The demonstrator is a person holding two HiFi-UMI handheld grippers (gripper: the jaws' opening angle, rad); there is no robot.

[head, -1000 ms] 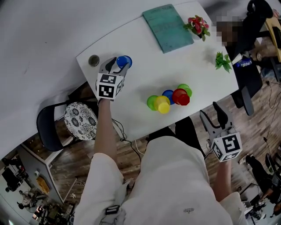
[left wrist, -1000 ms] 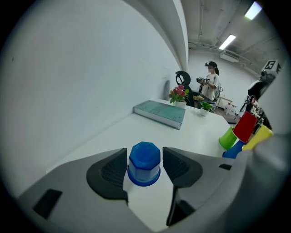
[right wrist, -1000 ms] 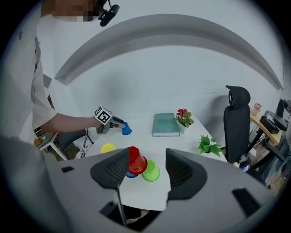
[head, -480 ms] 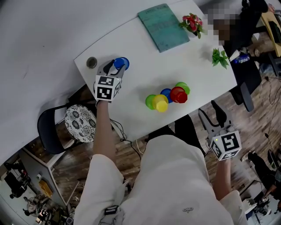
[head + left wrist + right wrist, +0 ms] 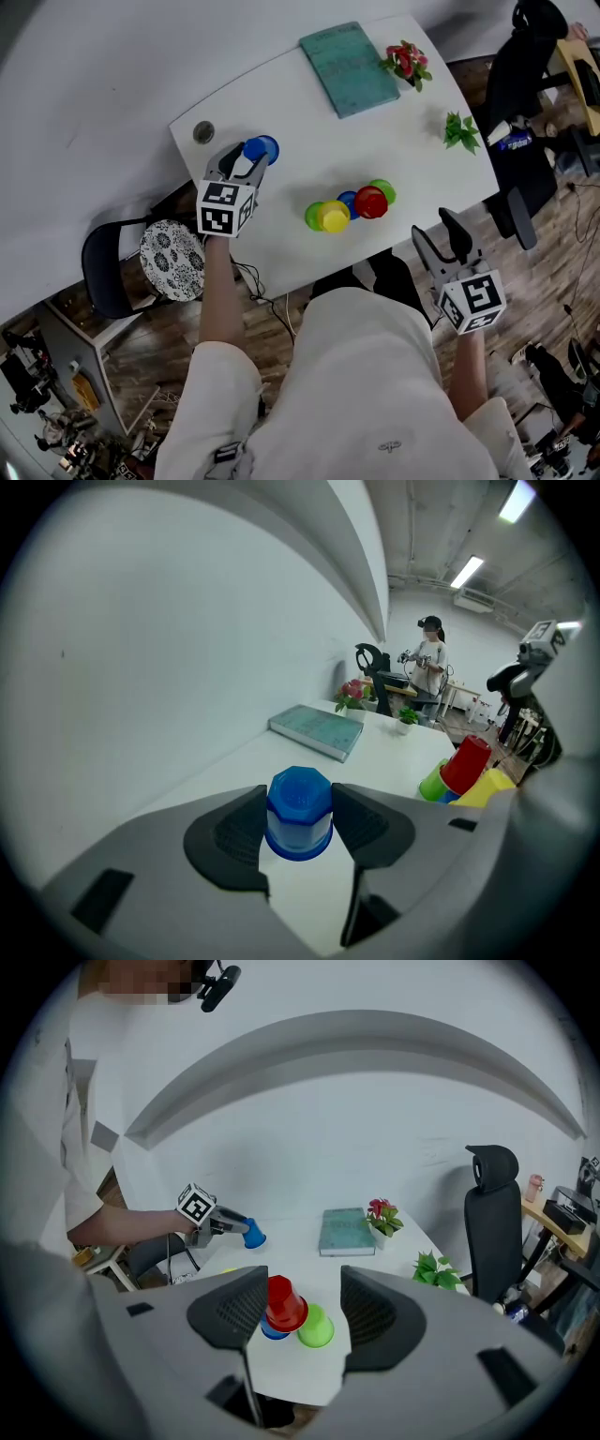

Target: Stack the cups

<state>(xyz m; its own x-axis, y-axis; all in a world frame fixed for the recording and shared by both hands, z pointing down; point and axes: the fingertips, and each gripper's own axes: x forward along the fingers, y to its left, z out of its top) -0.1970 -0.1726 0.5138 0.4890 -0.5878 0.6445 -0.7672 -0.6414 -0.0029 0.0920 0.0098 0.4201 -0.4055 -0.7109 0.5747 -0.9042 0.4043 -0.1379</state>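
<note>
White worktop [image 5: 281,103] holds cups [image 5: 349,206]; at their 9 o'clock left gripper [image 5: 251,156], just closed, clamps blue cup [image 5: 266,145]; right gripper [image 5: 432,226] apart, empty.

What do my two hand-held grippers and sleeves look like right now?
The left hand-held gripper and the right hand-held gripper have grey jaws, dark ribbed pads, each carrying a white cube with black square markers. The person wears a white short-sleeved top.

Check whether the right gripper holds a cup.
No: the right gripper has its jaws apart with nothing gripped, and the red cup seen between them lies farther off on the table.
</note>
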